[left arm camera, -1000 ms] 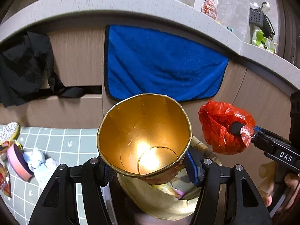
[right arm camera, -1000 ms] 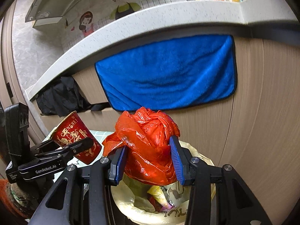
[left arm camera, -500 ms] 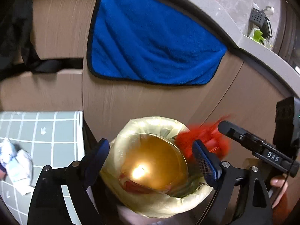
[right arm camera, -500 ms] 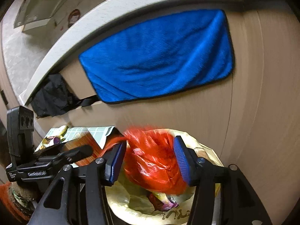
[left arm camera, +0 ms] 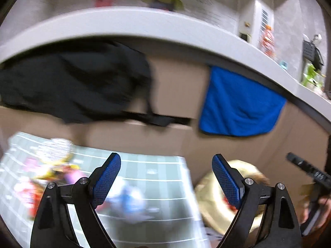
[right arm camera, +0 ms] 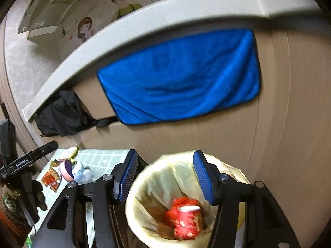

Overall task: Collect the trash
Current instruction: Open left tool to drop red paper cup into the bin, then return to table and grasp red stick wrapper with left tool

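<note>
Biggest thing here is the wood-look cabinet front with a blue towel hanging off it and a black cloth bunched further left under the countertop. Near the bottom right sits the trash bin with its pale yellow liner, and a red paper cup lies inside on top of a red plastic bag, so both are in.

Left of the bin is the little table with a green grid cover, and there's leftover junk on it: a crumpled white-blue tissue, a pink round thing, and a red snack wrapper.

The right tongs hover over the bin mouth, jaws opening with nothing between them. The left tongs are spread wide and empty, aimed over the table; that view is pretty blurry.

My take: next is grabbing more table trash. I'd go for the tissue first, come in low with the pads either side of it, and pinch gently so it doesn't just slide off the cover.
</note>
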`<state>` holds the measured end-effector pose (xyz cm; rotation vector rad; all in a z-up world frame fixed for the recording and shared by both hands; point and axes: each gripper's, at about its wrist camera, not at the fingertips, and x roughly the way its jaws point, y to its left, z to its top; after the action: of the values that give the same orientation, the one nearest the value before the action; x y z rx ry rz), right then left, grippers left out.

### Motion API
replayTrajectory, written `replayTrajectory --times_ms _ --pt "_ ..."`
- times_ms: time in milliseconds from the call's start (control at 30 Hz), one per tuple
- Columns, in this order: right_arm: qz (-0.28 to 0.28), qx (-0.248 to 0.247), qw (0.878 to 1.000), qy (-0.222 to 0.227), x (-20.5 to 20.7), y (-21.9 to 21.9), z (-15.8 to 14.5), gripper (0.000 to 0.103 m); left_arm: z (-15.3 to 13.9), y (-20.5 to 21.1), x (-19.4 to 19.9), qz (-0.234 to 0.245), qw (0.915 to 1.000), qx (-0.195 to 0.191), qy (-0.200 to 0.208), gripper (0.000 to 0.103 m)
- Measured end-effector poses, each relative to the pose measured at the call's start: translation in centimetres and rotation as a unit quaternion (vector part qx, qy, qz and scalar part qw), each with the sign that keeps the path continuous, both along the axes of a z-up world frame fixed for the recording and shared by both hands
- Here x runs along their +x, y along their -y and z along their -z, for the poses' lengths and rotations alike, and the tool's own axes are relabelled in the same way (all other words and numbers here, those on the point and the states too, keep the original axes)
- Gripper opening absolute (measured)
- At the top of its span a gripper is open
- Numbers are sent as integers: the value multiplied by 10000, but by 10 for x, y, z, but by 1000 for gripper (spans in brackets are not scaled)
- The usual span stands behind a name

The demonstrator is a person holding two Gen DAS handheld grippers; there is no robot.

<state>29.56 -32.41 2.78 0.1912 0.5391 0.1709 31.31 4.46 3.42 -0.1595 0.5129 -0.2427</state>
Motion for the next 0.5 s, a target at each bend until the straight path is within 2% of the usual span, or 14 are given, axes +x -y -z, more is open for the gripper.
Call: replayTrajectory --times_ms 133,233,400,500 --pt "-126 -241 9992 308 -3 -39 -18 53 0 -61 -13 -512 9985 165 100 90" --pt "-274 -404 9975 508 -4 -74 -28 53 5 -114 -18 -893 9960 33 -55 90" --pt "-781 -317 9952 491 5 -131 -30 53 32 -198 -24 -1229 9893 -623 -476 90" --pt "-1057 -330 9931 383 14 -165 -26 53 55 -239 -26 -1399 9818 -1054 -729 90"
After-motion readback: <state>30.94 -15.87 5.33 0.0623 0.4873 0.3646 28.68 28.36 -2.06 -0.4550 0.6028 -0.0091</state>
